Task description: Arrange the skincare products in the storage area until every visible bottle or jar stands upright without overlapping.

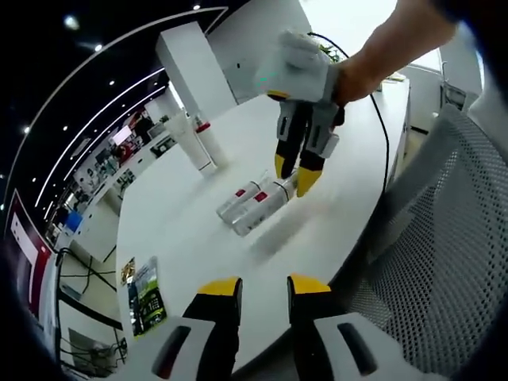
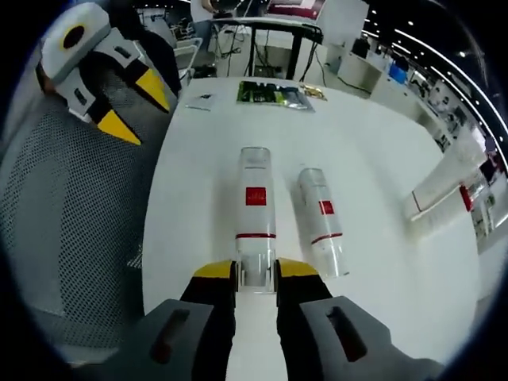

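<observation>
While my right gripper [image 2: 255, 274] clamps the lying clear red-labelled bottle [image 2: 255, 210], I should tip it upright slowly (left gripper [image 1: 263, 290] apart, idle) on the white bench [image 2: 381, 198].

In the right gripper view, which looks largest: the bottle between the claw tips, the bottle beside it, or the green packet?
1. Bottle between the claw tips
2. Bottle beside it, somewhat smaller
3. Green packet; farther away, so unsure.

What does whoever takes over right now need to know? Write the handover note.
Right gripper: jaws closed around one end of the longer bottle, which lies flat on the white table.
Left gripper: open, holding nothing, at the table edge.
Shorter bottle lies flat beside the first, apart from it.
Done: nothing upright yet.
Left: stand both bottles up, spaced apart.
</observation>
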Action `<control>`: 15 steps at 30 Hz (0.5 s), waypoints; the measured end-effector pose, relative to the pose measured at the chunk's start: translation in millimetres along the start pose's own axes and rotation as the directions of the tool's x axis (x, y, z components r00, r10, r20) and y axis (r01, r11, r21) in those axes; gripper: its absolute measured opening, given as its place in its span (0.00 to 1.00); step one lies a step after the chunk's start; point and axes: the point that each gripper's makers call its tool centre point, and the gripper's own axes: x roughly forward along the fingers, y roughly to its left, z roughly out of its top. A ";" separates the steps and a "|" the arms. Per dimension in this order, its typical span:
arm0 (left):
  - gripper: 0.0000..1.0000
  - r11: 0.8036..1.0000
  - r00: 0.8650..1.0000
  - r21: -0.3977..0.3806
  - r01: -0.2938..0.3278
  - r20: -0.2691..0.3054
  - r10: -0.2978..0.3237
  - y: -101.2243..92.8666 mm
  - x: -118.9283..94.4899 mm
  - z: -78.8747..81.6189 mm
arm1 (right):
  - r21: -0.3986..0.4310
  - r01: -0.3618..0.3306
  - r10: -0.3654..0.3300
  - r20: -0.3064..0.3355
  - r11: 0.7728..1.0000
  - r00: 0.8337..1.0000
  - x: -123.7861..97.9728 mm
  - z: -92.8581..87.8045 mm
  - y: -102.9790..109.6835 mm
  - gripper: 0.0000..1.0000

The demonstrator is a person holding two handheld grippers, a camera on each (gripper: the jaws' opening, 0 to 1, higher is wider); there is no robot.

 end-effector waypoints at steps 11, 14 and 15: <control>0.34 1.000 0.999 -0.001 -0.031 0.030 0.031 6.9 -0.8 4.1 | -0.178 0.039 -0.037 0.016 0.983 0.999 -20.9 18.9 12.0 0.16; 0.35 1.000 0.999 -0.001 -0.029 0.036 0.029 6.7 -1.0 4.9 | -0.263 0.057 -0.055 0.014 0.963 0.998 -28.1 23.8 13.3 0.15; 0.36 1.000 0.999 0.004 -0.030 0.039 0.030 6.6 -1.2 5.6 | -0.302 0.065 -0.067 0.003 0.951 0.998 -31.2 24.4 13.3 0.15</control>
